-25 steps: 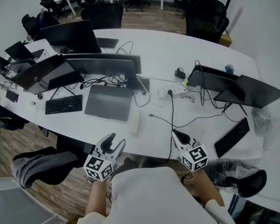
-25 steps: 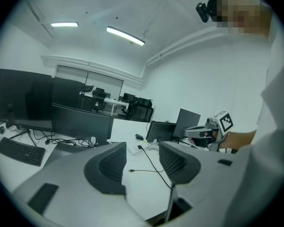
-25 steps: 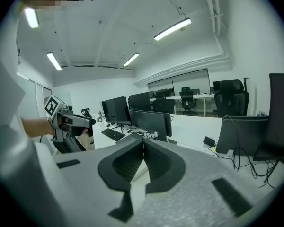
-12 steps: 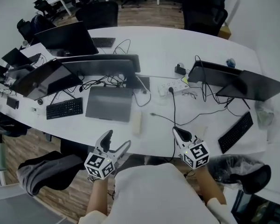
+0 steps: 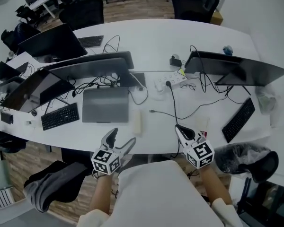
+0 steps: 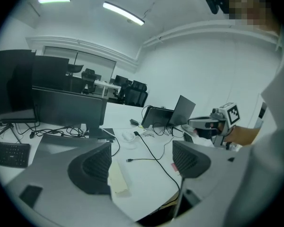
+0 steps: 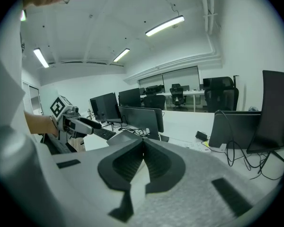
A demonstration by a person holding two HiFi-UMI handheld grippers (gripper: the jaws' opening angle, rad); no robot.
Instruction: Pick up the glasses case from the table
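The left gripper (image 5: 123,137) has its jaws spread wide with nothing pinched between them. The right gripper (image 5: 181,132) has its jaws pressed together and empty (two grippers in all). One glasses case (image 5: 137,122), pale and long, lies untouched on the white table (image 5: 151,41) just ahead of the left gripper, near the front edge. One grey laptop (image 5: 105,104) sits beside it, and three keyboards (image 5: 60,116) lie farther off.

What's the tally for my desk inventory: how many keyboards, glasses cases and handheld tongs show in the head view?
Keyboards: 3
Glasses case: 1
Tongs: 2, the left tongs and the right tongs
Total: 6
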